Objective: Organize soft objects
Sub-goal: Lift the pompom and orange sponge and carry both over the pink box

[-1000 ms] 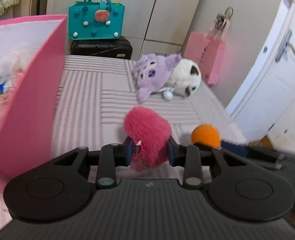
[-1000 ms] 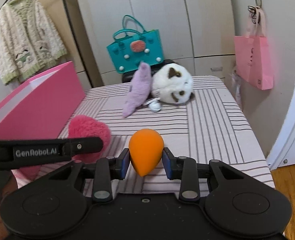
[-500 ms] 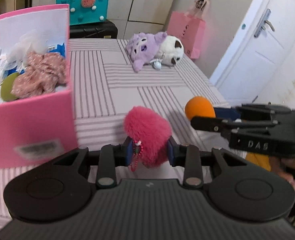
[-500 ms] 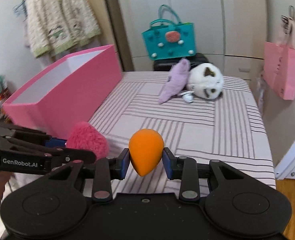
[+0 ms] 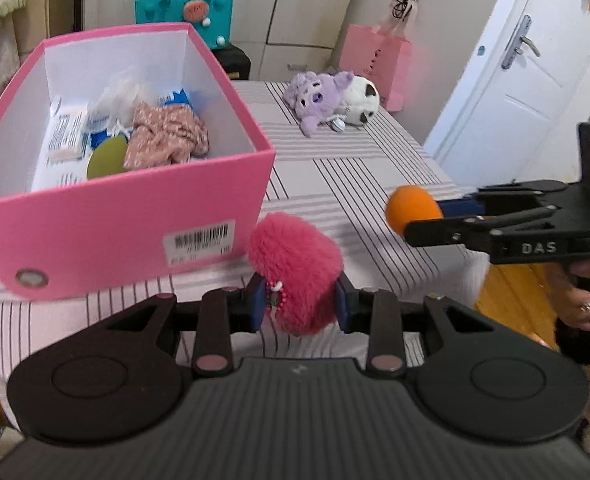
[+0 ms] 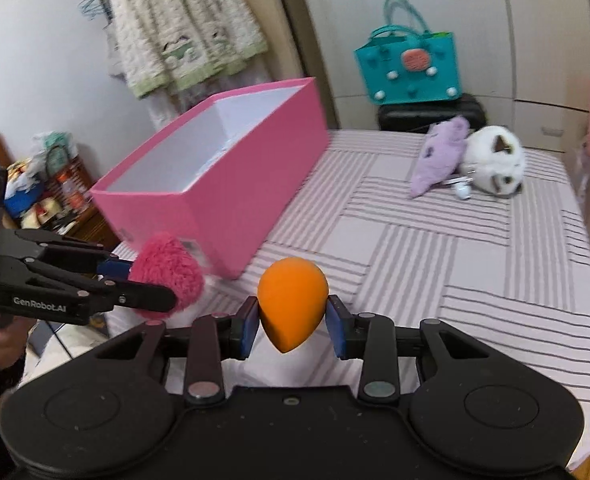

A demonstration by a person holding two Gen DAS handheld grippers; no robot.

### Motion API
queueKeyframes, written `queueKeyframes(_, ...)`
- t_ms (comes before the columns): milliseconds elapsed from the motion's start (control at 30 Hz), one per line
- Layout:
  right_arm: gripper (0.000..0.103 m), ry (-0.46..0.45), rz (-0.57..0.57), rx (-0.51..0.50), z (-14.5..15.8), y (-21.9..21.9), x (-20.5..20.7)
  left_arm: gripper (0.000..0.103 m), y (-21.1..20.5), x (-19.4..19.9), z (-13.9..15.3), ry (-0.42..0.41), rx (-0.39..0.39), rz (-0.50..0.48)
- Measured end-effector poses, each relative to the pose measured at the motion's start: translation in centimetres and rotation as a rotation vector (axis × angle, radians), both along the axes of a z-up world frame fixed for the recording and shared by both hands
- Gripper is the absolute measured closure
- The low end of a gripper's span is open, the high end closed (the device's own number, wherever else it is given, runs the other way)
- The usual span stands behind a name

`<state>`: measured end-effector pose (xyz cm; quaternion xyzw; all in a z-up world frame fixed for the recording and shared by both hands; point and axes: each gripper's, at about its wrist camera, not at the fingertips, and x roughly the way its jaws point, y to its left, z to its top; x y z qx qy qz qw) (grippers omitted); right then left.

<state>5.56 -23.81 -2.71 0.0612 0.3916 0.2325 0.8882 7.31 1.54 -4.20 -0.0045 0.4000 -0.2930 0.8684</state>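
Nearest in the left wrist view, the left gripper (image 5: 297,306) is clenched on a fluffy pink puff (image 5: 295,270): the blue pads press into its sides and the puff bulges up and forward past the fingertips, a small bead charm hanging at its left edge. It is held above the near edge of the striped bedcover (image 5: 359,176).

The right gripper (image 6: 293,322) grasps an orange egg-shaped sponge (image 6: 292,304), pinched between its blue pads with the pointed end down and the rounded end up. In the left wrist view this gripper reaches in from the right, the sponge at its tip, well apart from the puff. A hand (image 5: 583,300) with a ring holds its handle.

Just beyond the puff stands an open pink box (image 5: 119,220) with a barcode label on its near wall. Inside lie a crumpled floral cloth (image 5: 167,142), a green round pad (image 5: 107,158) and some white and blue packets (image 5: 71,132).

Farther back on the bedcover, a purple plush toy (image 5: 315,98) and a white plush toy (image 5: 361,100) lie touching each other. Behind them are a teal bag (image 5: 185,6) on a black case, a pink paper bag (image 5: 379,60) and a white door (image 5: 527,80).
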Motion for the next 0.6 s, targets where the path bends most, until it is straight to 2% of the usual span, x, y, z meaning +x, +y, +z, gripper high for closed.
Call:
queueKeyframes(133, 0.061, 0.026, 0.063, 0.000, 0.6, 1.6, -0.2, 0.071, 1.7, -0.6, 0.8, 0.052, -0.022, -0.013)
queueKeyframes(233, 0.061, 0.048, 0.144, 0.042, 1.2, 2.7, -0.3, 0.071, 2.8, -0.7, 1.5, 0.098, -0.038, -0.036)
queueKeyframes(333, 0.061, 0.060, 0.169, 0.041, 1.9, 3.8, -0.4, 0.071, 3.8, -0.8, 2.2, 0.147, -0.050, -0.062)
queueKeyframes(467, 0.061, 0.042, 0.189, 0.012, 3.0, 5.4, -0.4, 0.070, 5.1, -1.4, 3.8, 0.101, -0.003, -0.061)
queueKeyframes(600, 0.061, 0.001, 0.207, 0.009, 4.6, 6.8, 0.2, 0.070, 6.3, -1.0, 5.8, 0.061, 0.008, -0.060)
